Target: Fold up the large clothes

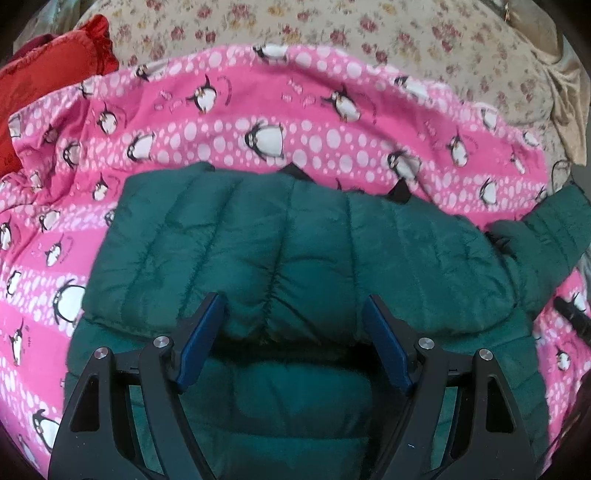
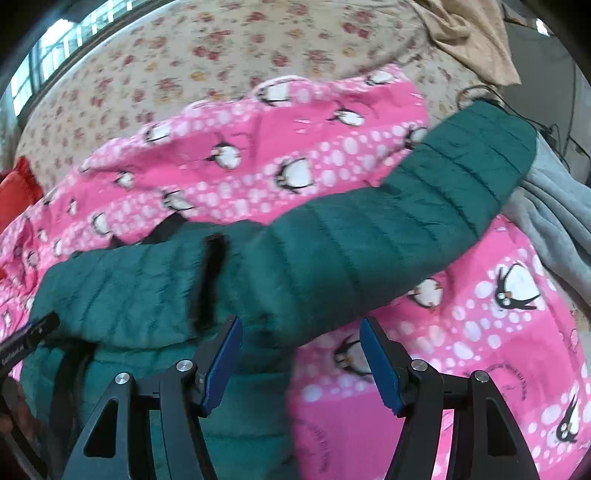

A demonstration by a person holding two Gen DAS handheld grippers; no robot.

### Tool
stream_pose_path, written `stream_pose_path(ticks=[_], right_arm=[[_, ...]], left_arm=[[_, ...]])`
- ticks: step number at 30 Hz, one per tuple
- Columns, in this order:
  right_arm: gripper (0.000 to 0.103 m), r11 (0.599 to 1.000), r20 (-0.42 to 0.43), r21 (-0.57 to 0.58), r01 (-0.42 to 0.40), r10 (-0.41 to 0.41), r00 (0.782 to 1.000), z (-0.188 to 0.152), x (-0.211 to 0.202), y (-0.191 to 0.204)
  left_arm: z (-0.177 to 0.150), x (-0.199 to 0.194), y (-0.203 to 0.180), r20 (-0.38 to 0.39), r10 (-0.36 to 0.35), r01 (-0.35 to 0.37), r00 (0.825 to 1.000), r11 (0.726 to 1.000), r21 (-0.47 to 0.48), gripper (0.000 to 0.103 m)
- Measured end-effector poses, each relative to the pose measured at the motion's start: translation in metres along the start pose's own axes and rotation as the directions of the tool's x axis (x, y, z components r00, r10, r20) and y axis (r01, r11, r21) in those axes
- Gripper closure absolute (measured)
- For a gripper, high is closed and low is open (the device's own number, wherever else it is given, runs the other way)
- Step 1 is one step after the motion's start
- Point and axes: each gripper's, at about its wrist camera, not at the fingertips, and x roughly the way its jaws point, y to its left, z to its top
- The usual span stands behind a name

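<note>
Red cushion (image 1: 55, 74) sits at the far left of my view, on the floral bedsheet (image 1: 369, 29), and beside it the pink penguin blanket (image 1: 258, 110) covers most of the bed. On that blanket lies the green puffer jacket (image 1: 295, 240), the piece I have to fold. I judge the fold partly done: in the left wrist view the padded body appears doubled over, with an upper layer ending in a rounded edge above a lower one. Further right, one sleeve (image 2: 424, 192) stretches out across the blanket toward a grey cloth (image 2: 554, 221) at the bed's edge, so it needs bringing in, and the bundle probably needs another fold after that. My left hand-held gripper (image 1: 293, 314) hangs over the folded edge with its jaws wide apart, the blue pads (image 1: 201, 343) clear of the fabric as far as I can see, holding nothing. My right hand-held gripper (image 2: 299, 332) is also open, somewhat less wide, poised near the sleeve's root, one pad just beside the green quilting, gripping nothing.
</note>
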Motion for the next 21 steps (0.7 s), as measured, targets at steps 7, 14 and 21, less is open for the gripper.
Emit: stream_pose_path(ticks=[7, 14, 21], right_arm=[[0.04, 0.994, -0.003, 0.082, 0.075, -0.075, 0.997, 0.018, 0.02, -0.047], [0.04, 0.991, -0.003, 0.093, 0.1, -0.1, 0.995, 0.023, 0.027, -0.061], [0.04, 0.992, -0.005, 0.069, 0.102, -0.102, 0.995, 0.024, 0.029, -0.056]], left_arm=[[-0.005, 0.01, -0.004, -0.003, 0.013, -0.013, 1.0, 0.999, 0.03, 0.024], [-0.008, 0.013, -0.003, 0.004, 0.002, -0.003, 1.0, 1.0, 0.024, 0.024], [-0.008, 0.014, -0.002, 0.003, -0.008, 0.007, 1.0, 1.0, 0.017, 0.024]])
